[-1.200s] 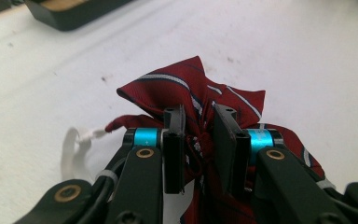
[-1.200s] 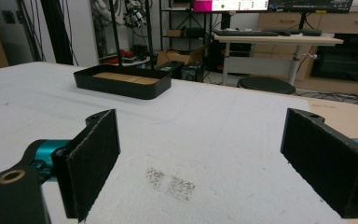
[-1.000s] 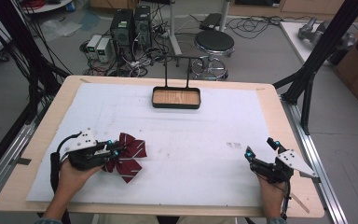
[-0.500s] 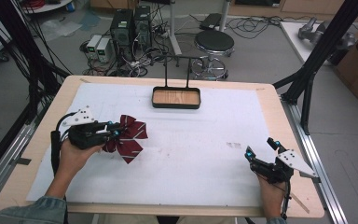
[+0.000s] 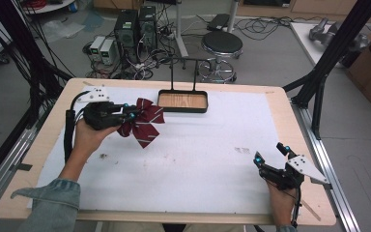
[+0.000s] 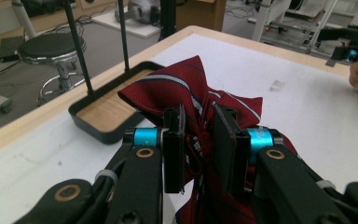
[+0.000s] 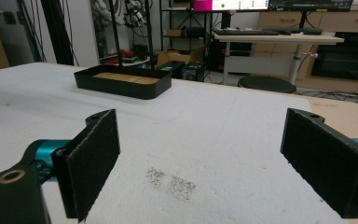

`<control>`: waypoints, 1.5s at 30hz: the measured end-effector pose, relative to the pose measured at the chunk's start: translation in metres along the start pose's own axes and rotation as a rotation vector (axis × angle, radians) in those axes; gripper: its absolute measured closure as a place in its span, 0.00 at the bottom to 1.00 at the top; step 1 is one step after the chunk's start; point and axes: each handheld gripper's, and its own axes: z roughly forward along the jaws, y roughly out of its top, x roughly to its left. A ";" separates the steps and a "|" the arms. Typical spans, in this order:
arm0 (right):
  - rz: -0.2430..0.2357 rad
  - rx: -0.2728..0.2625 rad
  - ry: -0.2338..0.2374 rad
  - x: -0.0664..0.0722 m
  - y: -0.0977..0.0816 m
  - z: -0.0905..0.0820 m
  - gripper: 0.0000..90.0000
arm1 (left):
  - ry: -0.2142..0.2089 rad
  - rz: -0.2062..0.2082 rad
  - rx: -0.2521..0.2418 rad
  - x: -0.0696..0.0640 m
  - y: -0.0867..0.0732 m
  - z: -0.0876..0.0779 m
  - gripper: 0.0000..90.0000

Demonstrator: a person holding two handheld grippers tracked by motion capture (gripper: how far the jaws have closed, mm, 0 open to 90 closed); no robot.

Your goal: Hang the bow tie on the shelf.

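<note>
- Step: left gripper (image 5: 131,115) pinching dark-red striped fabric bow (image 5: 144,121) at its knot, carried clear of worktop (image 5: 198,159), approx. 9 o'clock of black wood-floored tray (image 5: 182,101).
- Next, prob.: carry bow toward 3 o'clock, over tray; lower, release.
- Right gripper (image 5: 269,153) spread, empty, 5 o'clock corner.

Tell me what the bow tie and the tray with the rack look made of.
Bow tie: woven fabric, dark red with pale stripes, soft folds, slight sheen; likely polyester or silk. Tray: matte black rim, probably metal or plastic, with a light wood-grain floor. Its thin black uprights look like metal rod.
</note>
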 end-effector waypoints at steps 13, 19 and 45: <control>-0.003 0.003 0.002 0.000 0.000 0.000 0.12 | -0.025 0.018 -0.015 0.025 0.045 0.034 0.82; 0.000 0.004 0.004 0.001 0.000 0.000 0.12 | -0.021 0.027 -0.032 0.030 0.056 0.045 0.82; -0.012 0.006 0.009 0.001 0.000 0.001 0.12 | 0.021 0.013 -0.066 0.063 0.098 0.091 0.82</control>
